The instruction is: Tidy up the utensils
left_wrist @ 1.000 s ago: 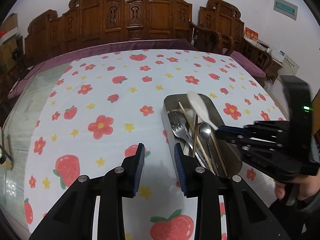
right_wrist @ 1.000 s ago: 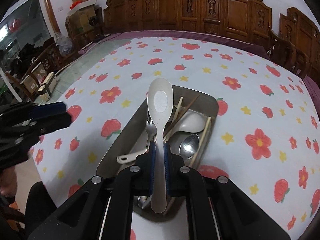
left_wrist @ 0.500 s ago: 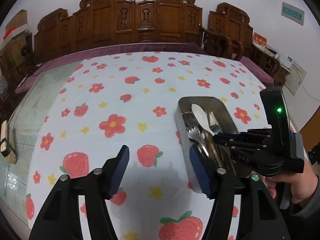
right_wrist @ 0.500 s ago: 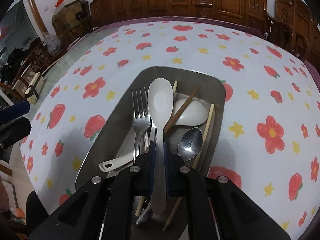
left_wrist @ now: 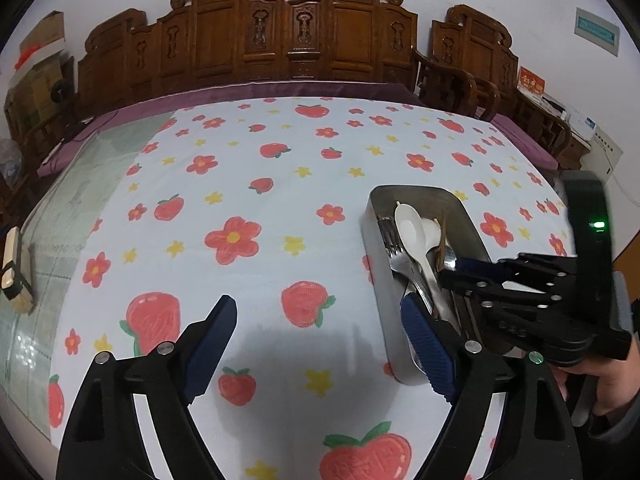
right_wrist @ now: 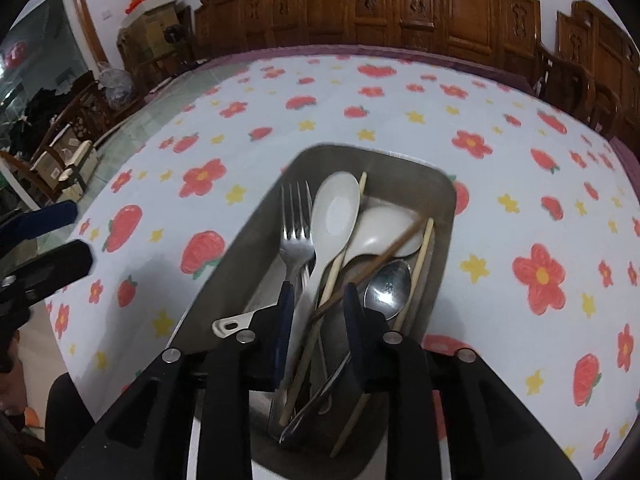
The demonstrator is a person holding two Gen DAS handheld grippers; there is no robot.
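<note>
On the left, the left gripper (left_wrist: 316,340) stood spread much wider than a second before, empty, its near finger over the floral tablecloth (left_wrist: 240,184) and its far finger at the near rim of the metal tray (right_wrist: 256,224). It had nothing to do yet, apparently.

Moving right to the tray, the change was plain: the white spoon (right_wrist: 334,216), pinched upright between the right gripper's pads a second earlier, now lay released in the tray beside the fork (right_wrist: 297,236), its handle running down between the parted fingers. The right gripper (right_wrist: 318,300) was spread open over the tray, touching nothing that could be made out (the view was slightly blurred). A second white spoon (right_wrist: 384,228), a metal spoon (right_wrist: 388,286) and several chopsticks (right_wrist: 420,256) lay beside it. So that spoon looked delivered; the utensils visible were all inside the tray, and the job seemed close to done.

The table's cloth carried strawberries and flowers, with glass showing at its left edge. Carved wooden chairs (left_wrist: 296,28) lined the far wall.
</note>
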